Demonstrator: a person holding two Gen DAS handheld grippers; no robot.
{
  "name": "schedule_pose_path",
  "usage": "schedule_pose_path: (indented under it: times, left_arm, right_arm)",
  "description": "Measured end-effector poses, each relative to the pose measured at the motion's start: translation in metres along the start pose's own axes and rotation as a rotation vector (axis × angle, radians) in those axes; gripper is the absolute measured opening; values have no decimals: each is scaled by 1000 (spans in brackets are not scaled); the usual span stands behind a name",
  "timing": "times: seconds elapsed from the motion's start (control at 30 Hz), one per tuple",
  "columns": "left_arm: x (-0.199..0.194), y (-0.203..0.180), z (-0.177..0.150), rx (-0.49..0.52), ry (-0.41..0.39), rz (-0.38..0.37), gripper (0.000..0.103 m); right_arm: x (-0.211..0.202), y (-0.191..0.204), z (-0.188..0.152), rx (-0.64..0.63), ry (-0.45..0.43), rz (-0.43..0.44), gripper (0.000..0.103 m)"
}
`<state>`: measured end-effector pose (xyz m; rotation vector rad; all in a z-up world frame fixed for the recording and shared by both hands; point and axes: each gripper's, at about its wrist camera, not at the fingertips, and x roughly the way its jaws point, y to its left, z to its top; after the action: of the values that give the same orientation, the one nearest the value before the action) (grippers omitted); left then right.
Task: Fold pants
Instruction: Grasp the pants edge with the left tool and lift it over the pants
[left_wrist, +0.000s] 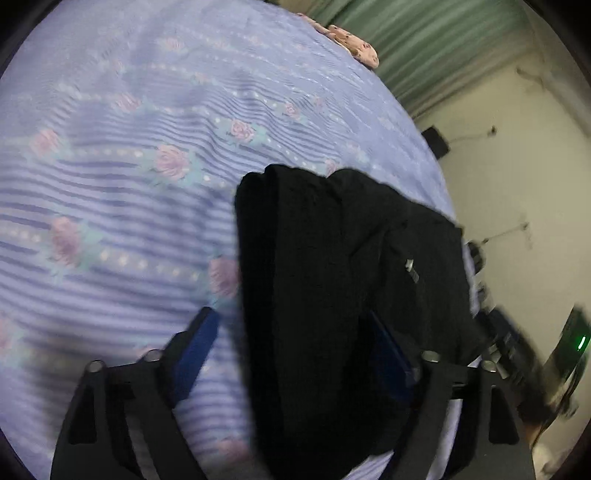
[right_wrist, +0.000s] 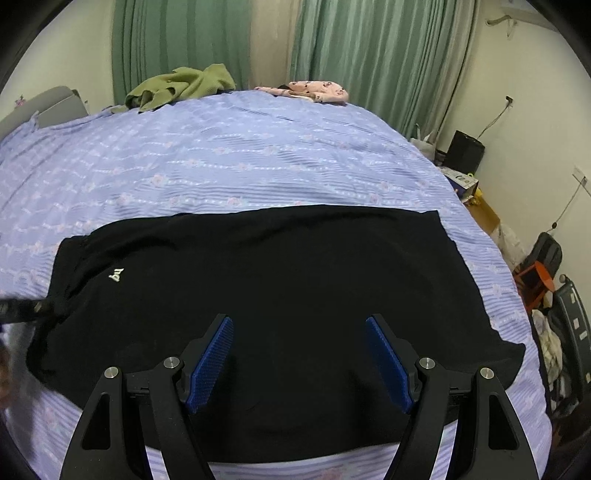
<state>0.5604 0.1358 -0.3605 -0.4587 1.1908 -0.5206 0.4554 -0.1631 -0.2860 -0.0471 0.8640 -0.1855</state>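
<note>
Black pants lie across the near side of a bed with a purple floral sheet. They have a small white logo near their left end. My right gripper is open just above the middle of the pants, blue pads wide apart. In the left wrist view, the pants run between the open fingers of my left gripper, with the cloth's left edge well clear of the left blue pad. The right pad is half hidden by cloth. This view is blurred.
A green garment and a pink patterned cloth lie at the bed's far edge by green curtains. A black box, cartons and a chair stand on the floor to the right of the bed.
</note>
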Motion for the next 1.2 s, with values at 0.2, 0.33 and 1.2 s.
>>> schedule_pose_path:
  times: [0.2, 0.33, 1.2]
  left_arm:
    - [13, 4, -10, -108, 170, -358, 68]
    - [-2, 5, -19, -128, 147, -483, 55]
    - [-34, -37, -10, -113, 107, 239, 21]
  right_arm:
    - [-2, 12, 2, -1, -1, 36, 75]
    - [-10, 18, 7, -20, -24, 47, 75]
    - [-38, -13, -3, -35, -19, -75, 75]
